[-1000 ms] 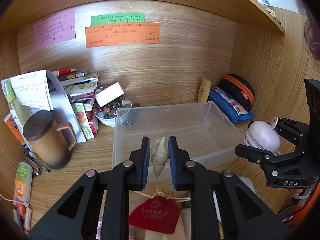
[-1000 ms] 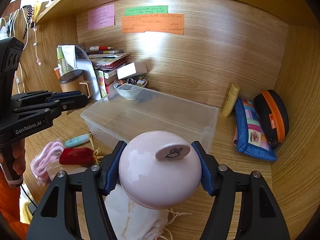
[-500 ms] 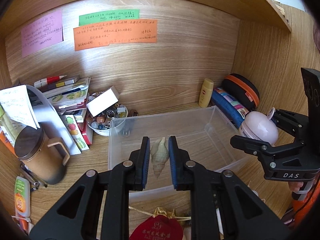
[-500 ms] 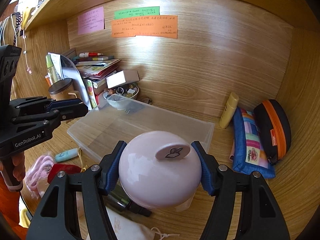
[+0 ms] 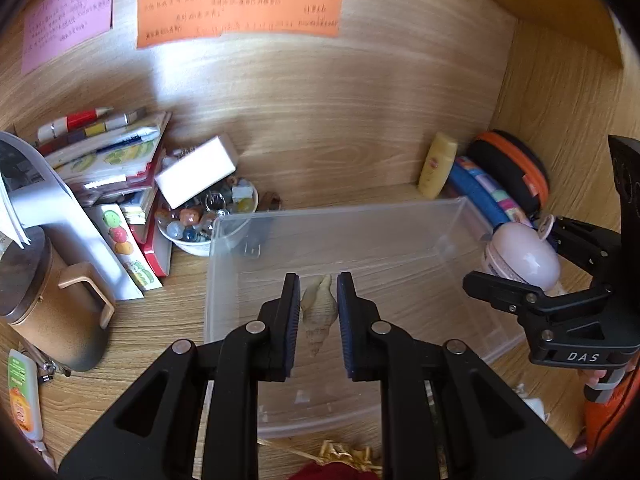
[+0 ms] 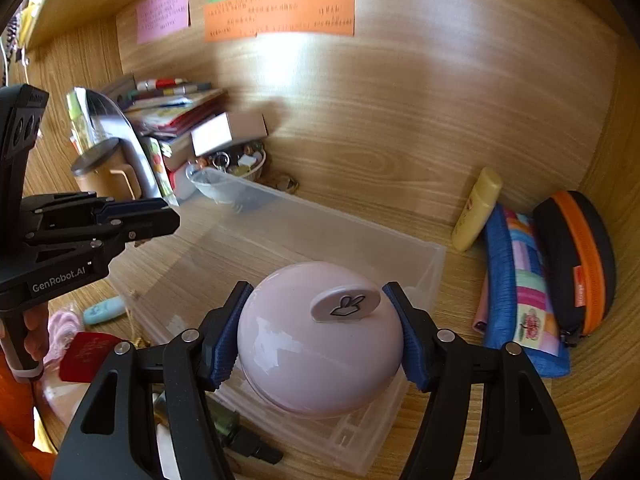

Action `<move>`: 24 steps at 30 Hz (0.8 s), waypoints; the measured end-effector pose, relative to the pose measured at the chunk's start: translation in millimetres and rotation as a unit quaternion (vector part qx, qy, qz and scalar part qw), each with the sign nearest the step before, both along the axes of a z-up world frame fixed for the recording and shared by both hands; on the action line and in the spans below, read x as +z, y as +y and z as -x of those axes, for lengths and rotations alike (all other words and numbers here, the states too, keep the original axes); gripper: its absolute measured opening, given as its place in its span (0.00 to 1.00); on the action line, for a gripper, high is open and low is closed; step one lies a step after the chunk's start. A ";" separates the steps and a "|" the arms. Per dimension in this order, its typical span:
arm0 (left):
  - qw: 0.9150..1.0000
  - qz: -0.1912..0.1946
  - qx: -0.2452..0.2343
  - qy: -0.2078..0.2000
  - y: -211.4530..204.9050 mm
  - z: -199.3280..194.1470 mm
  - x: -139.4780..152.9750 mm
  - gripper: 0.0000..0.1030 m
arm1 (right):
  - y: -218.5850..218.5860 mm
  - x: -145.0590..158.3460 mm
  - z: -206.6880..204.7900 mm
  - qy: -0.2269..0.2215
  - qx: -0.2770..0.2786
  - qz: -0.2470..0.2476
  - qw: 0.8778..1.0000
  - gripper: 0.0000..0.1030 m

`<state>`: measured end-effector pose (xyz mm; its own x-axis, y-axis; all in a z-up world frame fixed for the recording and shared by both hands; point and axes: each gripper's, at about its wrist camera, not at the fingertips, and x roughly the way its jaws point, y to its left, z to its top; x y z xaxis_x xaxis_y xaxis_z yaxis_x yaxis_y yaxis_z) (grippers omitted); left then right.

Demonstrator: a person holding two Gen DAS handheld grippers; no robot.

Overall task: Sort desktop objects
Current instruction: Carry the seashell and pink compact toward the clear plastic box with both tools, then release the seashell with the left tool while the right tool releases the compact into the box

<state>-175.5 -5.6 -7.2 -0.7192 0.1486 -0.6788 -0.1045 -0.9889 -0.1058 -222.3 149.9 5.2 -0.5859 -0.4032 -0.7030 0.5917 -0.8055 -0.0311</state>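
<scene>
Clear plastic bin (image 5: 400, 240) sits mid-desk, toward the back wall, as both grippers hang over it: the left gripper (image 5: 318, 312) clamped on a pale spiral shell (image 5: 318, 308), the right gripper (image 6: 316, 336) clamped on a pink domed jar (image 6: 304, 352) (tab-lidded), above the bin's right end.

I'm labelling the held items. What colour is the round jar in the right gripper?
Pale pink round jar, glossy; right wrist view shows it best.

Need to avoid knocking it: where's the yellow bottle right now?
The yellow bottle leans on the back wall at the right, between the clear bin and the blue pouch.
</scene>
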 end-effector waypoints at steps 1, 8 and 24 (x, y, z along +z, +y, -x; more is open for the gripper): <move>1.000 -0.003 -0.001 -0.001 -0.8 0.1 -0.4 0.17 | -1.8 -3.1 2.5 -0.005 0.002 -0.003 1.000 0.60; 1.000 -0.007 0.004 -0.029 -5.9 9.8 -10.5 0.17 | -16.1 -18.1 15.0 -0.032 0.017 -0.021 0.999 0.60; 1.000 0.008 0.009 -0.028 -7.4 10.9 -17.7 0.44 | -34.0 -40.9 26.5 -0.065 0.018 -0.063 0.996 0.61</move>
<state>-186.4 -12.9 -24.9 -0.6817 0.1252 -0.7208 -0.0810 -0.9921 -0.0957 -248.8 115.9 -35.7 -0.4741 -0.3254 -0.8181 0.6251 -0.7788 -0.0525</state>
